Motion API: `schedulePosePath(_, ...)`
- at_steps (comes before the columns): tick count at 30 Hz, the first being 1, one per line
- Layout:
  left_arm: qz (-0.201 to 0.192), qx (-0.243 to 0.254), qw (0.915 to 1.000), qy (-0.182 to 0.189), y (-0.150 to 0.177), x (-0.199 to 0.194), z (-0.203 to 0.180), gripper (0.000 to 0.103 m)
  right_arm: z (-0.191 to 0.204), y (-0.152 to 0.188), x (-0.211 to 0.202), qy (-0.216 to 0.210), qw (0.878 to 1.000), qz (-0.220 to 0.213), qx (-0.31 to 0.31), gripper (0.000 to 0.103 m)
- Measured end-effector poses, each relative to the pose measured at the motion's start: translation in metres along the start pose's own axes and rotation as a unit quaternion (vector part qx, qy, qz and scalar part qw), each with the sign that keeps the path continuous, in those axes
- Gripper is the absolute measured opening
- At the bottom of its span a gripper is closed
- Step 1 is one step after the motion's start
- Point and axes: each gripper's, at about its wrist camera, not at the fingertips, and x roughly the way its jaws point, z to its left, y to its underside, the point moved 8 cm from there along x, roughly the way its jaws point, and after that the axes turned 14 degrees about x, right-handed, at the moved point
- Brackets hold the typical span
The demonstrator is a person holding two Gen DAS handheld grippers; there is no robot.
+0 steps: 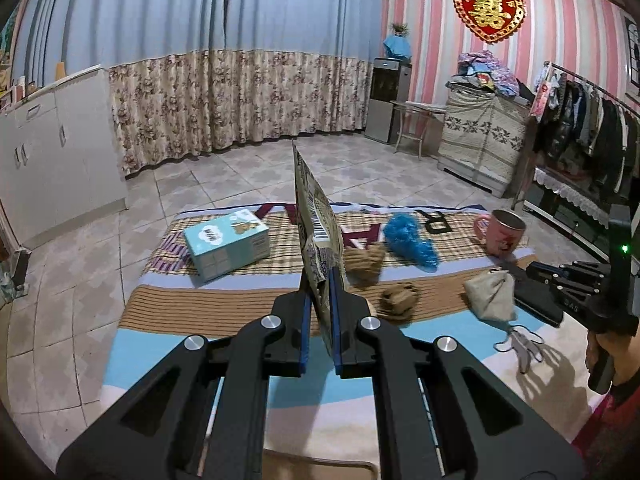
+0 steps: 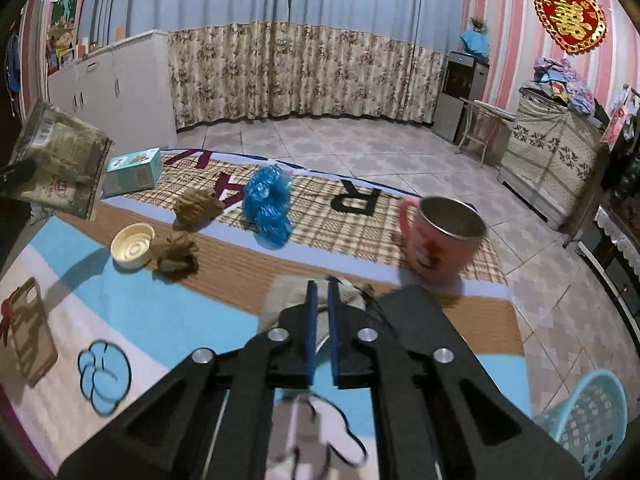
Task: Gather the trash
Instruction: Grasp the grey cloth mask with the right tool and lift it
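My left gripper (image 1: pixel 322 276) is shut on a flat printed packet (image 1: pixel 316 216) with a barcode, held edge-on above the mat; the same packet (image 2: pixel 60 160) shows at the far left of the right wrist view. My right gripper (image 2: pixel 323 286) is shut on a crumpled grey-beige bundle (image 2: pixel 276 300), lifted off the mat. In the left wrist view that bundle (image 1: pixel 490 296) hangs from the right gripper (image 1: pixel 505 271), with a pale looped strip (image 1: pixel 520 344) dangling under it. Two brown paper wads (image 2: pixel 198 206) (image 2: pixel 178 258) and a crumpled blue plastic piece (image 2: pixel 268 208) lie on the mat.
On the patterned mat (image 2: pixel 168 320) are a pink mug (image 2: pixel 440 236), a teal box (image 2: pixel 134 172), a cream lid (image 2: pixel 132 246) and a brown phone case (image 2: pixel 32 332). A light blue basket (image 2: pixel 592 420) stands on the tiled floor at the right. Cabinets and curtains line the walls.
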Motion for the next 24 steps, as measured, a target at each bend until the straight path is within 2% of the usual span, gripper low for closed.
schedulePosePath(5,-0.004,0.008,0.9999,0.013,-0.004,-0.009,-0.026,0.007,-0.021,0.005,-0.024,0.004,1.0,-0.007,0.006,0.004)
schedulePosePath(11,-0.007,0.011,0.9996,0.026,-0.004,-0.015,-0.045,0.007,-0.032,0.017,-0.014,0.011,0.999,0.023,0.026,0.007)
schedulePosePath(13,-0.004,0.012,0.9995,0.029,-0.002,-0.017,-0.049,0.007,-0.027,0.022,-0.004,0.012,0.999,0.032,0.03,0.035)
schedulePosePath(14,-0.003,0.012,0.9995,0.03,0.0,-0.017,-0.049,0.007,-0.024,0.023,-0.001,0.016,0.999,0.027,0.03,0.07)
schedulePosePath(15,-0.002,0.012,0.9995,0.03,0.002,-0.017,-0.049,0.007,-0.021,0.024,0.0,0.017,0.999,0.02,0.031,0.076)
schedulePosePath(19,0.007,0.007,0.9995,0.029,0.014,-0.015,-0.047,0.007,-0.005,0.034,0.029,0.005,0.998,0.053,0.043,0.072)
schedulePosePath(24,0.02,0.0,0.9994,0.028,0.029,-0.009,-0.04,0.007,0.004,0.05,0.07,-0.003,0.992,0.106,0.067,0.034)
